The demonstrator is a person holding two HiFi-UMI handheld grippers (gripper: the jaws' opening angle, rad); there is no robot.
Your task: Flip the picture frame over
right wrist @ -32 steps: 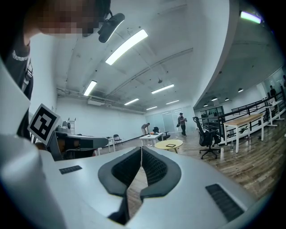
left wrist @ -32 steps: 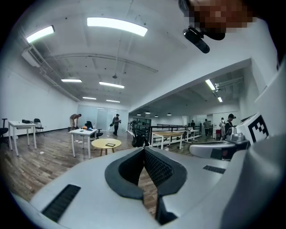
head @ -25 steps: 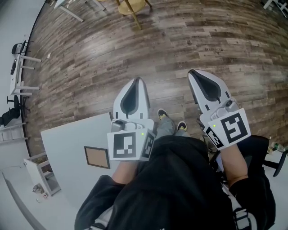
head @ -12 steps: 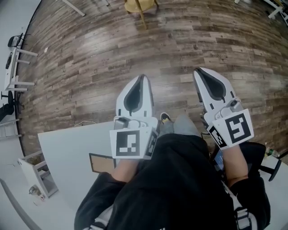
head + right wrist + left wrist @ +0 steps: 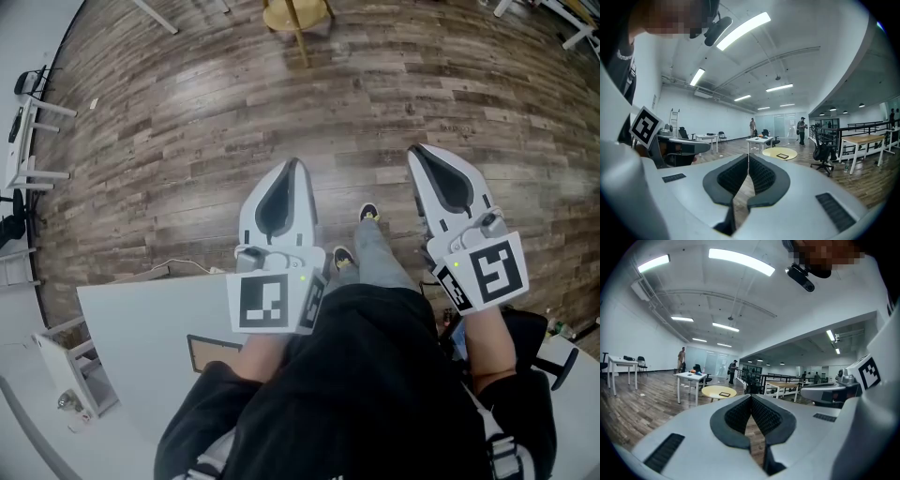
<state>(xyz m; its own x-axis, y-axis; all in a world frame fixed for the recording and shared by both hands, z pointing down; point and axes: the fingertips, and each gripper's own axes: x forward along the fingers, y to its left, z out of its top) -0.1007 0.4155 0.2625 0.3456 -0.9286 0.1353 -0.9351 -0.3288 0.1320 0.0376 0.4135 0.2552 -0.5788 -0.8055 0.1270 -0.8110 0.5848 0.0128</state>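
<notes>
Wood floor [image 5: 169, 122] spreads under the left tool [image 5: 293, 167]; a round yellow table [image 5: 291, 13] stands well ahead of it, a white table [image 5: 141, 319] behind it.

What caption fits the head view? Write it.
Shut left gripper and right gripper over wooden floor; brown rectangular picture frame on white table.

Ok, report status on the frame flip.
Left gripper shut, empty. Right gripper shut, empty. Picture frame lying on white table, untouched, partly hidden by left sleeve. Both grippers point out over floor.

Picture frame [image 5: 208, 353] on table [image 5: 131, 323]
</notes>
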